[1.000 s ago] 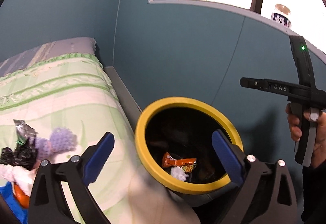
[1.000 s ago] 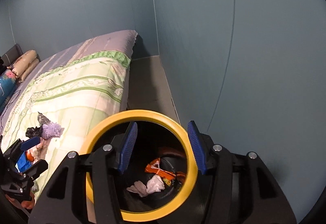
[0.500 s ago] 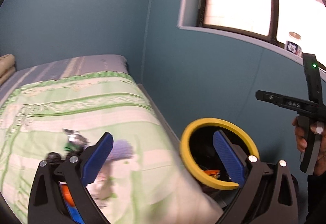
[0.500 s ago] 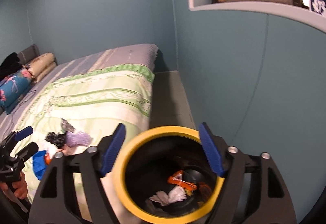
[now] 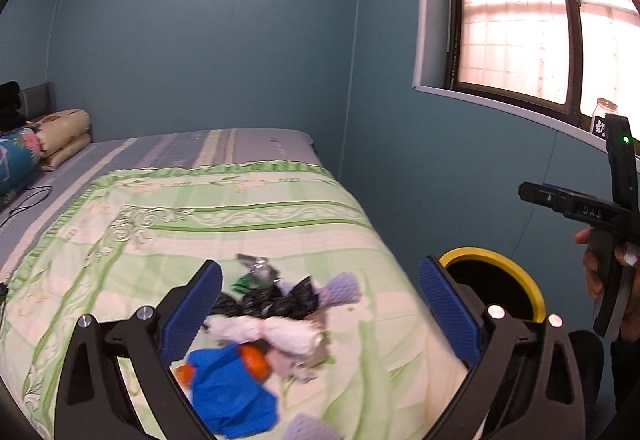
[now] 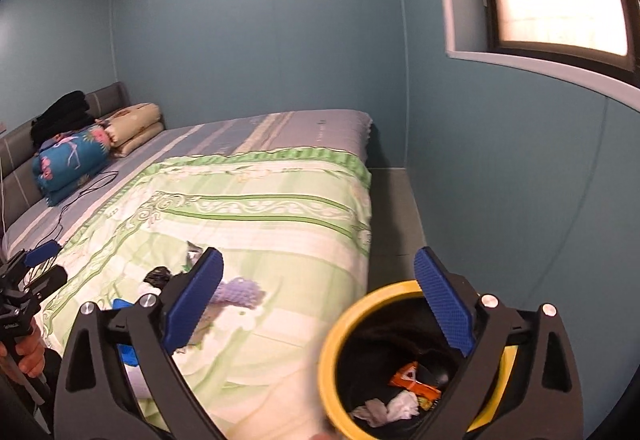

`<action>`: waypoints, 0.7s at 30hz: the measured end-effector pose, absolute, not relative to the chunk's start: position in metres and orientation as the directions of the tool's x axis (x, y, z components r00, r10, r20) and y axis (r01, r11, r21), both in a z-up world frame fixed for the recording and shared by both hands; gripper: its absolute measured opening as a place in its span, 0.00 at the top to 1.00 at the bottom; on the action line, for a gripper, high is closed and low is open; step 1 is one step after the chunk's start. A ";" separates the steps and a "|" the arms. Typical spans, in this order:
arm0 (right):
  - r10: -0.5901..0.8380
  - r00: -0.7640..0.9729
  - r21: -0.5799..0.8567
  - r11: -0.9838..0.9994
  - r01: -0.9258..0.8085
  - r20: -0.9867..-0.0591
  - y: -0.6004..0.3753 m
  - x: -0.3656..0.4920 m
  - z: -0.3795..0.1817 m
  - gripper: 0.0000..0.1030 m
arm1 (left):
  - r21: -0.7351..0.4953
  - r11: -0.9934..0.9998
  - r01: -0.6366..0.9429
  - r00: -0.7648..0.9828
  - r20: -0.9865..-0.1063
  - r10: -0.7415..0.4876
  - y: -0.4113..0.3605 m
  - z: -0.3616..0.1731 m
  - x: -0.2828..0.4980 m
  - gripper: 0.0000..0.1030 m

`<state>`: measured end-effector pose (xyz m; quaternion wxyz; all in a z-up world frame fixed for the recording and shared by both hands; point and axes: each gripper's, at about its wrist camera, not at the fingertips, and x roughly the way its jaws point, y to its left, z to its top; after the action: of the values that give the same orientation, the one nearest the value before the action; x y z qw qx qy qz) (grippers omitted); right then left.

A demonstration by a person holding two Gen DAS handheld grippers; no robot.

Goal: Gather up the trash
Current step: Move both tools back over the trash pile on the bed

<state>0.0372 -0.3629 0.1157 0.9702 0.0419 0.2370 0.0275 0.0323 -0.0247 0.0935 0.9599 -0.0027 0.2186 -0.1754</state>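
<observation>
Both tools gape, holding nothing. The left tool (image 5: 320,316) hovers over the trash pile (image 5: 264,316) on the bed (image 5: 240,216), lower centre; the right tool (image 6: 320,304) frames the yellow-rimmed bin (image 6: 336,340), lower right.

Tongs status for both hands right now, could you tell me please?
Left tongs: open, holding nothing.
Right tongs: open, holding nothing.
</observation>
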 end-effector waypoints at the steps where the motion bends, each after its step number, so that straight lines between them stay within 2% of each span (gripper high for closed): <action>1: 0.085 0.885 0.092 0.995 -0.048 -0.458 -0.357 0.039 0.115 0.11 | -0.079 0.942 0.326 0.847 -0.418 -0.328 -0.018 0.093 0.028 0.08; 11: 0.182 0.855 0.079 0.983 -0.164 -0.485 -0.297 0.058 0.101 0.08 | -0.114 0.957 0.268 0.846 -0.447 -0.290 0.024 0.056 0.004 0.08; 21: 0.180 0.803 0.060 0.982 -0.177 -0.569 -0.259 0.101 0.065 0.08 | -0.160 0.949 0.271 0.790 -0.526 -0.315 0.038 -0.007 0.005 0.08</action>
<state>0.1009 -0.2589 0.0651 0.9494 0.0018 0.2997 0.0940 0.0049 0.0376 -0.0068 0.9453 -0.0381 0.2846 -0.1549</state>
